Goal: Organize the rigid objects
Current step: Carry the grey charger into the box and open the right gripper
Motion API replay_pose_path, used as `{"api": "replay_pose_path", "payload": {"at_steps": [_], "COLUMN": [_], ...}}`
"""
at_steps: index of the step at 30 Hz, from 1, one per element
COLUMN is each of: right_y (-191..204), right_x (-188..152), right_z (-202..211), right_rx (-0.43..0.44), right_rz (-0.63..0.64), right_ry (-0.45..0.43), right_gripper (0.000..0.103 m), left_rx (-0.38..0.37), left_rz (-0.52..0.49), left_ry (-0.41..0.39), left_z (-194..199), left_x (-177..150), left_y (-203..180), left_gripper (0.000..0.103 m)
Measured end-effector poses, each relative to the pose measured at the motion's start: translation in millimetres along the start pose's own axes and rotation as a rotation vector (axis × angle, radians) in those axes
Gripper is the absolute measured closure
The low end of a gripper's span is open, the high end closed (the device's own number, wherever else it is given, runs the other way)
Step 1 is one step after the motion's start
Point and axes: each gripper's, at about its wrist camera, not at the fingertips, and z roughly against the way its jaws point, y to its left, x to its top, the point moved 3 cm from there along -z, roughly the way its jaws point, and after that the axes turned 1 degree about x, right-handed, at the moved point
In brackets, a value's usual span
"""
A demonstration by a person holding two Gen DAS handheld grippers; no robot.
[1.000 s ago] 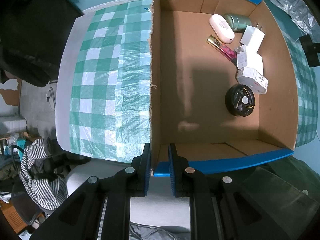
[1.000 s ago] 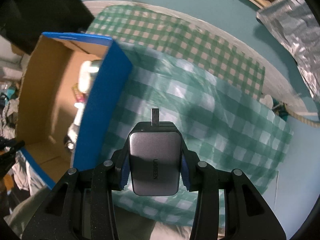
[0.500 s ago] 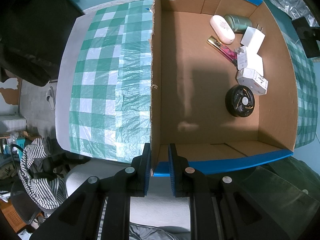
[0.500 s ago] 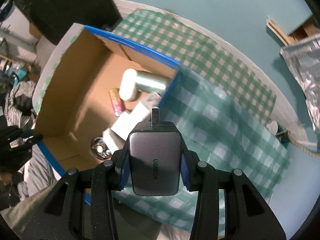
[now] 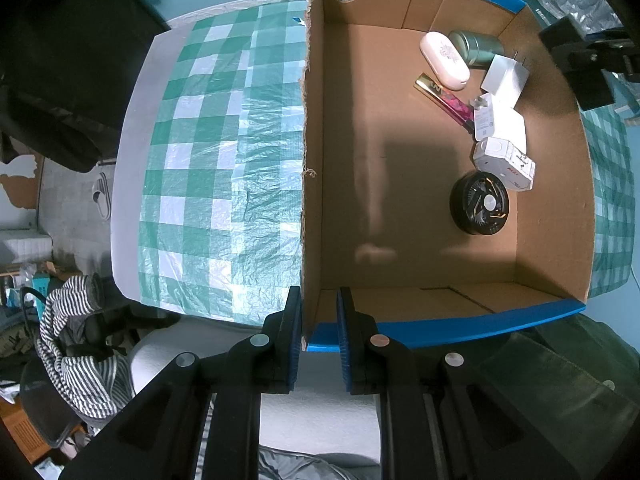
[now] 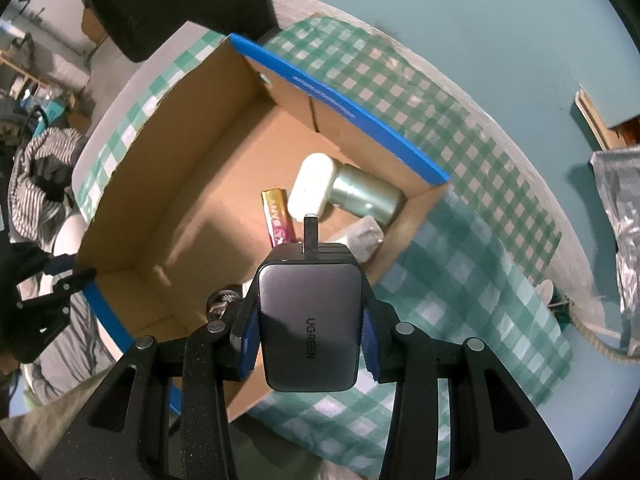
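My left gripper [image 5: 318, 334] is shut on the near corner of the cardboard box [image 5: 312, 168], one finger inside and one outside its wall. Inside lie a white case [image 5: 444, 60], a green tin [image 5: 476, 46], a pink-and-gold tube [image 5: 444, 98], white chargers [image 5: 502, 76], a white adapter [image 5: 504, 162] and a black round fan [image 5: 479, 203]. My right gripper [image 6: 310, 312] is shut on a grey UGREEN charger [image 6: 310, 328], held above the box's right wall [image 6: 404, 236]. It shows at the left view's top right [image 5: 580, 60].
The box sits on a round table with a green checked cloth [image 5: 220, 168]. A black chair [image 5: 60, 60] stands at the far left. Striped clothing [image 5: 76, 344] lies on a chair beside the table. A silver bag [image 6: 620, 232] lies to the right.
My right gripper has carried the grey charger left, from over the cloth to above the box's right wall. The left gripper and box have stayed still.
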Motion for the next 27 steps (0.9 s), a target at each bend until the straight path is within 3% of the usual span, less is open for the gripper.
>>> {"api": "replay_pose_path", "payload": {"at_steps": [8,11,19,27], "right_y": [11,11,15,16], "right_x": [5,7,12,8], "right_z": [-28,-29,-10,15], "right_rx": [-0.02,-0.028,-0.042,-0.06], "right_rz": [0.035,0.04,0.03,-0.002], "right_ry": [0.061,0.049,0.008,-0.071], "right_gripper": [0.062,0.072,0.071,0.055], "left_rx": [0.001,0.0,-0.002,0.003], "left_rz": [0.0,0.0,0.0,0.002], "left_ry": [0.0,-0.001,-0.005,-0.018], "left_z": [0,1,2,8], "left_x": [0,0,3,10], "left_y": [0,1,2,2], "left_gripper": [0.088,0.088,0.088,0.088]}}
